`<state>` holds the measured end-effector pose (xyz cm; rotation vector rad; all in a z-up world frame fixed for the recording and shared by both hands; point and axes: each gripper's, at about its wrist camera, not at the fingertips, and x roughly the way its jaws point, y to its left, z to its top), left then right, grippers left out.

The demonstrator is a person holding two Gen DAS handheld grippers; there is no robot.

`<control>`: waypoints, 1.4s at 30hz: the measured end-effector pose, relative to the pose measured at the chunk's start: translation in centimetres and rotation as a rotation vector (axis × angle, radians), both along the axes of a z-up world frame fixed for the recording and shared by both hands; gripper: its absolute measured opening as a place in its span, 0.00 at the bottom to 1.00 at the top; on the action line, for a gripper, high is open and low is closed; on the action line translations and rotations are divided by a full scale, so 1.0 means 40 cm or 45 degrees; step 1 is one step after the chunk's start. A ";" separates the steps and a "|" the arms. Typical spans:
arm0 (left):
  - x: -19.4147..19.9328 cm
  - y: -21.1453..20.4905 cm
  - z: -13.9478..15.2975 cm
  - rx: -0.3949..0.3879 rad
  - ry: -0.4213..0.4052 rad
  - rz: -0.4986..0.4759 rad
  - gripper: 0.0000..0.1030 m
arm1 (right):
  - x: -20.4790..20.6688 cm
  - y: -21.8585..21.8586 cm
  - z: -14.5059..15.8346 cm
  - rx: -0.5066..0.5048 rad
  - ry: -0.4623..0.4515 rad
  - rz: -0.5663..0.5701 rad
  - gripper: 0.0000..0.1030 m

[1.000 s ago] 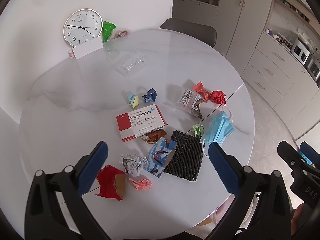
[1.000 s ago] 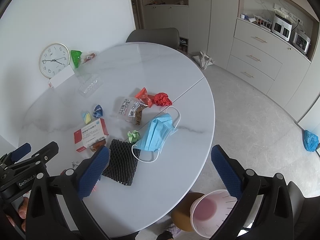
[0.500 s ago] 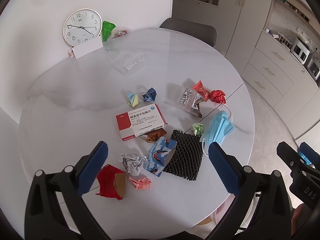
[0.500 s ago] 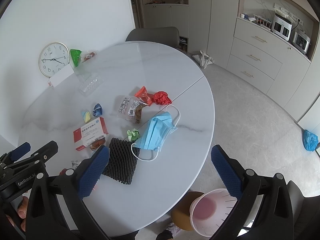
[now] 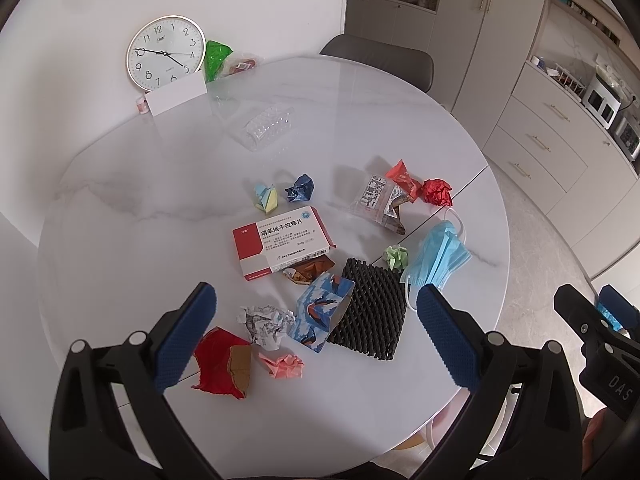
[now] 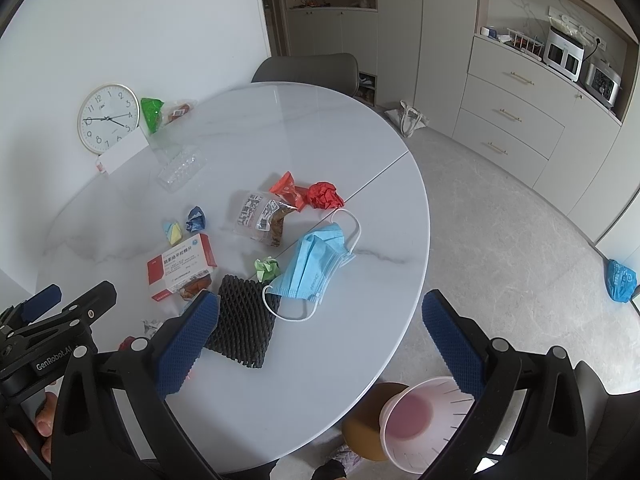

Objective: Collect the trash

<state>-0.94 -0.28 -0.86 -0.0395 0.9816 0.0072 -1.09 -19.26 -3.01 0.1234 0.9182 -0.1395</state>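
Note:
Litter lies scattered over a round white marble table (image 5: 160, 184): a red-and-white medicine box (image 5: 282, 242), a black foam net (image 5: 370, 312), a blue face mask (image 6: 316, 264), a clear snack wrapper (image 6: 260, 216), a red paper ball (image 6: 325, 195) and several small crumpled papers. My left gripper (image 5: 316, 336) hovers open above the near litter, over a blue patterned carton (image 5: 322, 312). Near the table's right front edge my right gripper (image 6: 320, 346) hangs open with nothing between its fingers. A pink bin (image 6: 416, 420) stands on the floor below the table edge.
A wall clock (image 5: 165, 53), a white card (image 5: 176, 95), a green wrapper (image 5: 216, 58) and a clear plastic tray (image 5: 266, 126) sit at the table's far side. A grey chair (image 6: 306, 68) stands behind it. Cabinets (image 6: 520, 120) line the right wall; a blue bag (image 6: 620, 280) lies on the floor.
Both grippers have drifted very slightly; the litter and the table show no change and both stay open.

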 end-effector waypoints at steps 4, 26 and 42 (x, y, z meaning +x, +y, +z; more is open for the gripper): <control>-0.001 0.000 -0.001 0.000 0.001 0.000 0.94 | 0.000 0.000 -0.001 0.000 0.002 0.000 0.98; -0.005 0.014 -0.006 -0.035 0.008 -0.012 0.94 | -0.001 0.003 -0.004 0.004 0.004 0.000 0.98; -0.095 0.228 -0.154 -0.035 0.114 0.105 0.94 | -0.023 0.109 -0.131 0.115 0.105 0.214 0.98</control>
